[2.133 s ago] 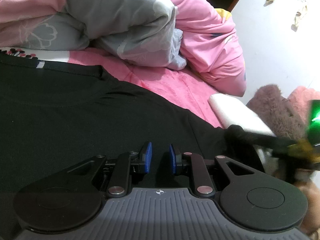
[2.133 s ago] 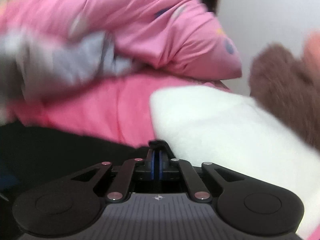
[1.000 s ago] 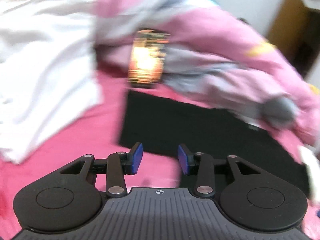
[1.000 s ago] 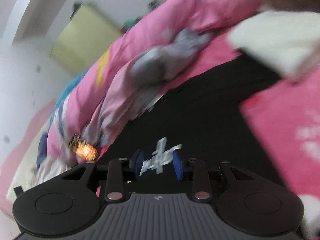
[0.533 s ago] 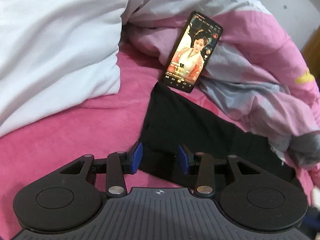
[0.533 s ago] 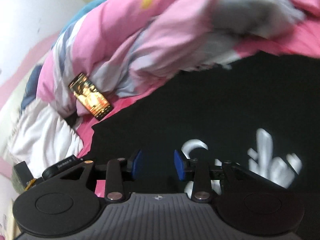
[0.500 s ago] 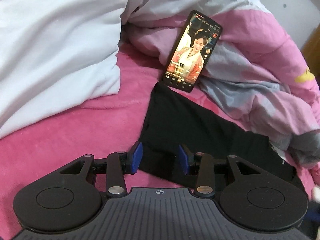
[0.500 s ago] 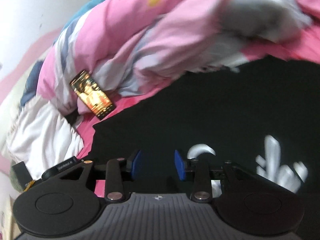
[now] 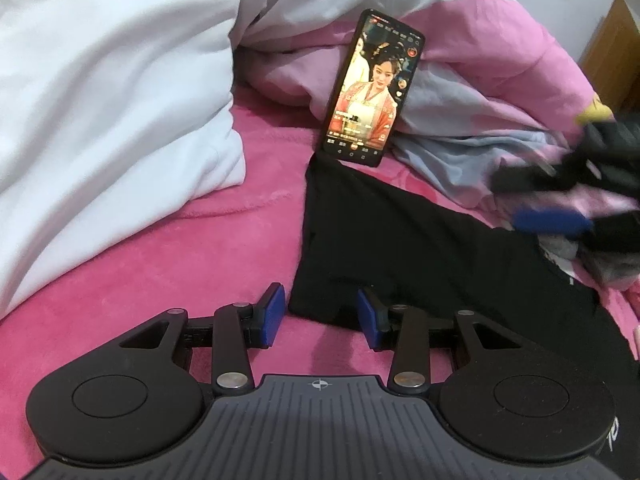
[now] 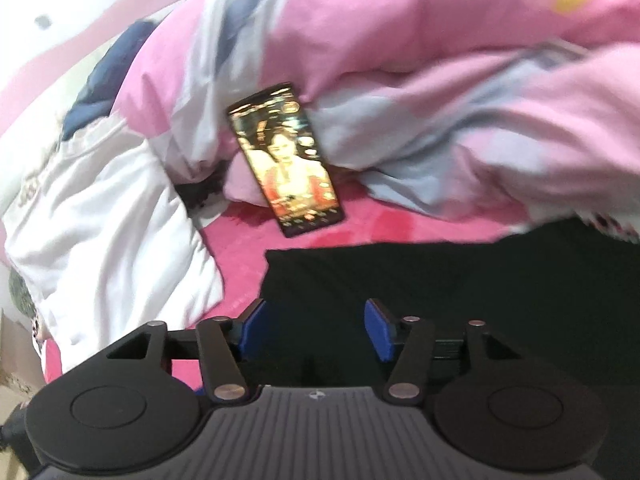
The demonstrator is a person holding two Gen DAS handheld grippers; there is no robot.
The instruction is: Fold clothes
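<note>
While my left tongs (image 9: 321,317) hang spread wide and hold nothing, the black shirt (image 9: 420,248) has its near corner right between them, its long side running to 2 o'clock on the fuzzy pink bed (image 9: 160,256). My right tongs (image 10: 314,330) gape empty over the same soft, flat cloth

place: home bedroom | cues: pink bed sheet (image 9: 168,264), rumpled pink-grey duvet (image 9: 480,64), white pillow (image 9: 100,92)

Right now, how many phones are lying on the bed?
1. The smartphone leans against the pink-and-grey quilt, screen lit, just beyond the far corner of the black T-shirt. Others may be hidden under bedding.
</note>
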